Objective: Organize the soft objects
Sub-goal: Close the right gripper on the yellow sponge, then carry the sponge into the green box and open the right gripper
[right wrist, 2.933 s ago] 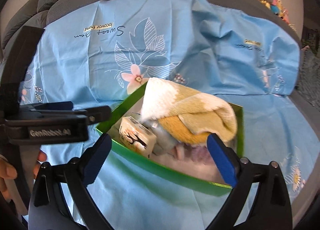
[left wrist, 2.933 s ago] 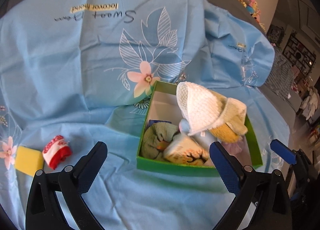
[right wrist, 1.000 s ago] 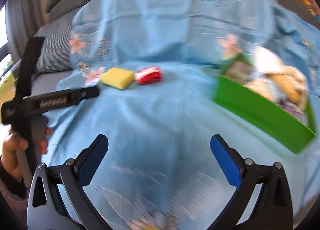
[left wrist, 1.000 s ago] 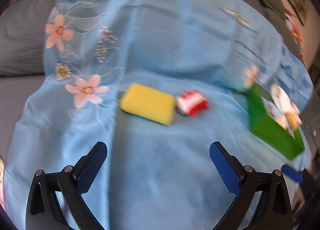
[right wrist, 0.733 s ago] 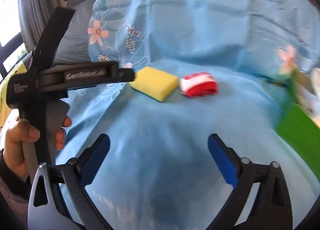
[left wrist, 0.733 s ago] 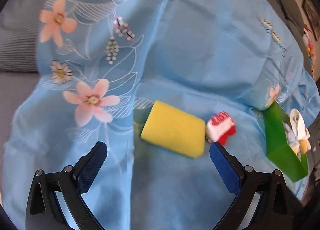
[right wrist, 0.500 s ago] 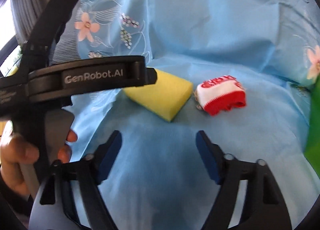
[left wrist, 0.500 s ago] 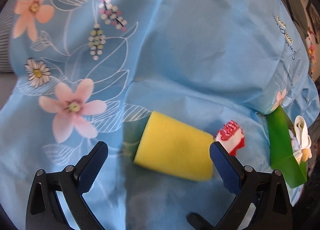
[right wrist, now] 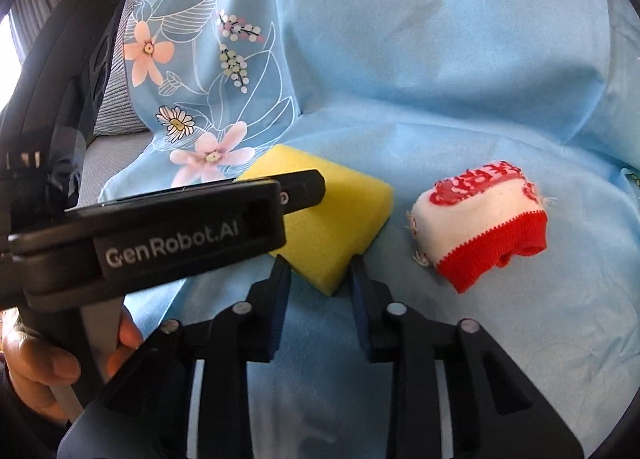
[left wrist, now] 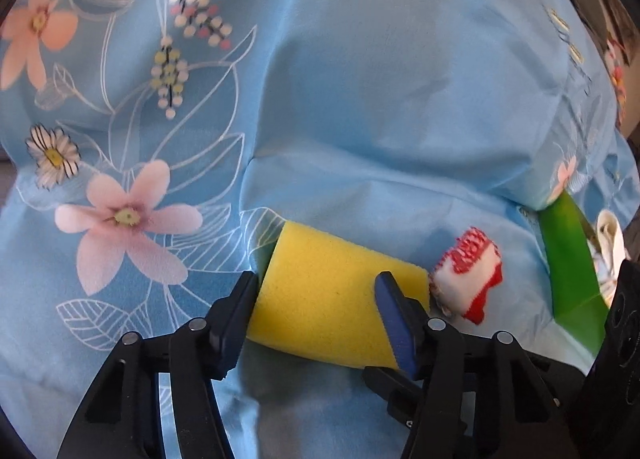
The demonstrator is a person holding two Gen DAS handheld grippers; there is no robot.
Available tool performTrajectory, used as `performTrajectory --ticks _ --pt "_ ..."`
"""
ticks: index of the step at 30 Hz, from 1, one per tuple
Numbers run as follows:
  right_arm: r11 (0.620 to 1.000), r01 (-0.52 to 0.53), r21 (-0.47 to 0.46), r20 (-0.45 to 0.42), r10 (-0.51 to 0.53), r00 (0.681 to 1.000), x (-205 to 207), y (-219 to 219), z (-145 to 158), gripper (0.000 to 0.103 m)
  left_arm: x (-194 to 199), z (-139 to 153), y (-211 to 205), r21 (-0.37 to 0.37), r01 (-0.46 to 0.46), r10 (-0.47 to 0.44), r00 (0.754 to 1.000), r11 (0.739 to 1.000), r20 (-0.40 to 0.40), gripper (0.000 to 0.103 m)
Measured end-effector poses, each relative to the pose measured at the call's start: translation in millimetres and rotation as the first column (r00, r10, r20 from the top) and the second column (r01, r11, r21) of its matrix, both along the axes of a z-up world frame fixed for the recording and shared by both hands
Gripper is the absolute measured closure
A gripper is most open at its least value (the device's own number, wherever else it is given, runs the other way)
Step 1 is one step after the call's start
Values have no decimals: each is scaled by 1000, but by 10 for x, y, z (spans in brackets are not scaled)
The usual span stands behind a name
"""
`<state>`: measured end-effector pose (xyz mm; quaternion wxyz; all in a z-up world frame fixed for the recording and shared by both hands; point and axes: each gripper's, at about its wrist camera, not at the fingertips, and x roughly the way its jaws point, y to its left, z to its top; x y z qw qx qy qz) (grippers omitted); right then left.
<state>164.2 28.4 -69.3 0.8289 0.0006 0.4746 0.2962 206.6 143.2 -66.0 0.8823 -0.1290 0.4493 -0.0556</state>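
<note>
A yellow sponge (left wrist: pixel 328 295) lies on the blue flowered cloth (left wrist: pixel 360 99). My left gripper (left wrist: pixel 316 323) has its jaws around the sponge, one finger at each end, closing on it. A rolled red and white sock (left wrist: pixel 470 277) lies just right of the sponge. In the right wrist view the sponge (right wrist: pixel 340 215) has its near corner between the fingers of my right gripper (right wrist: pixel 318 287), which is partly closed and empty. The sock (right wrist: pixel 484 219) lies to the right of that gripper. The left gripper's body (right wrist: pixel 160 235) crosses over the sponge's left part.
The green box (left wrist: pixel 568 259) of soft items sits at the right edge of the left wrist view, a white cloth (left wrist: pixel 610 235) poking out. A grey striped sofa cushion (right wrist: pixel 116 99) shows past the cloth's left edge. A hand (right wrist: pixel 40 359) holds the left gripper's handle.
Both grippers swung away from the green box to the sponge and sock and moved in close. The left jaws narrowed around the sponge. The right jaws narrowed near its corner.
</note>
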Motion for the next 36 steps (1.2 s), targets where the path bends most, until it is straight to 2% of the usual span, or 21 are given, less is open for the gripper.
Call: performTrajectory --ticks 4,11,17,22,30,36 --pt "999 -1 37 16 0 1000 -170 -144 163 77 -251 214 -43 3 15 -15 999 1000 49 42" --pt "996 4 85 85 -12 996 -561 -459 668 77 -653 628 -246 9 42 -43 991 999 126 42" --pt "996 -1 93 174 -16 985 -820 -653 1039 77 -842 978 -558 81 41 -56 981 996 187 42" --pt "994 5 112 213 -29 977 -871 -821 1200 78 -943 1240 -735 124 50 -77 971 991 228 42" --pt "989 22 146 290 -64 955 -1060 -1100 1524 78 -1093 1624 -963 153 86 -126 951 985 281 42" --pt "985 88 147 304 -129 944 -1104 -1505 1584 78 -1065 1665 -1462 164 168 -209 935 972 285 42"
